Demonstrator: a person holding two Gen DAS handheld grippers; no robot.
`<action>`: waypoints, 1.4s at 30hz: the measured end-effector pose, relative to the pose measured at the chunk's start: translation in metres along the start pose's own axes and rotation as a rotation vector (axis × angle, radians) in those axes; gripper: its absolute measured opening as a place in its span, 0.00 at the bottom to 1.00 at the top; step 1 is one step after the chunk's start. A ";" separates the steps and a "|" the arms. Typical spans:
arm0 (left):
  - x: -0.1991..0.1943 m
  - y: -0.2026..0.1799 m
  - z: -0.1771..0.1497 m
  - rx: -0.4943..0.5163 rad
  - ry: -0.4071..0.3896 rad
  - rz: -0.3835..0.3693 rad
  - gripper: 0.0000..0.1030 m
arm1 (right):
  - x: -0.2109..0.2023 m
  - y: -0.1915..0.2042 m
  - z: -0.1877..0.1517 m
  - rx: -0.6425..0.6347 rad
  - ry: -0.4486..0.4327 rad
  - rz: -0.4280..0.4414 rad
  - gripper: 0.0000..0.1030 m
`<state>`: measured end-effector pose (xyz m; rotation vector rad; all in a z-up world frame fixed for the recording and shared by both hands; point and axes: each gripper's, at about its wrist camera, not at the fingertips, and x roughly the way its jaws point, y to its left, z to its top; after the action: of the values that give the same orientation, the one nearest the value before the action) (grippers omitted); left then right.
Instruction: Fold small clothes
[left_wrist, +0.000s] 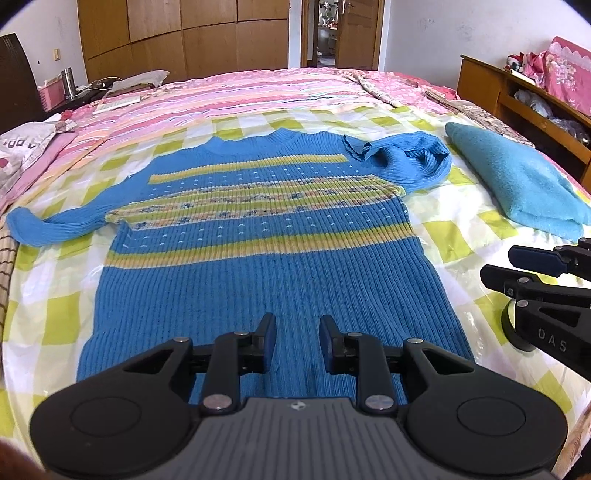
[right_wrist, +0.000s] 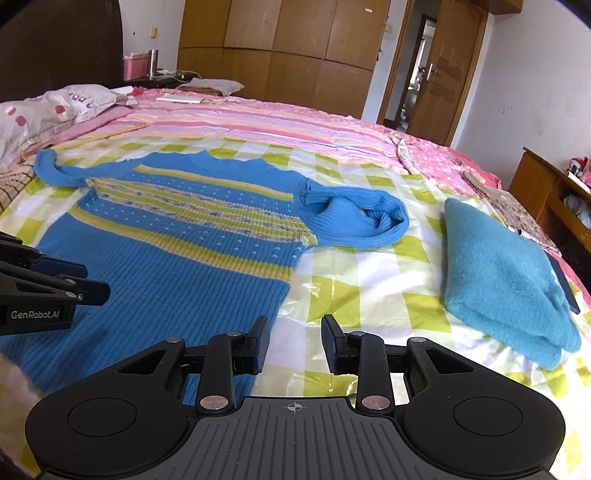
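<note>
Sweater (left_wrist: 258, 236) lies flat on the checked sheet (left_wrist: 443, 236) of the bed, not folded yet; only one sleeve (left_wrist: 410, 158) is bunched at its shoulder. A folded teal garment (left_wrist: 517, 188) beside it looks finished. The left gripper (left_wrist: 297, 345) hovers over the hem, its jaws parted with nothing between them. The right gripper (right_wrist: 294, 345) is also parted and empty, past the sweater's edge over bare sheet, which only the right wrist view shows.

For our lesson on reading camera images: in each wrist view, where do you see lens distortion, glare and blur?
Left wrist view: fisheye bends the wardrobe, dark corners; glare on the glossy checked sheet; striped sweater sharp, a blurred patch at the bottom left corner. Right wrist view: the door leans and curves; sheen on the sheet beside the folded teal garment; the left gripper enters at the edge.
</note>
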<state>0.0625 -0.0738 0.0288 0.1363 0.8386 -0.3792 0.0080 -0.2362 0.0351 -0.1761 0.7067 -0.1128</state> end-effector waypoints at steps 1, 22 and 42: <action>0.003 0.001 0.001 -0.005 0.003 -0.002 0.30 | 0.003 0.000 0.001 -0.001 0.005 -0.003 0.30; 0.068 0.018 0.034 -0.065 0.017 -0.007 0.30 | 0.073 0.011 0.023 -0.067 0.088 -0.049 0.30; 0.099 0.024 0.063 -0.098 -0.004 0.026 0.37 | 0.114 0.000 0.050 -0.141 0.006 -0.054 0.29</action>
<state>0.1758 -0.0955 -0.0038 0.0553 0.8492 -0.3133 0.1268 -0.2486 0.0005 -0.3299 0.7167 -0.1154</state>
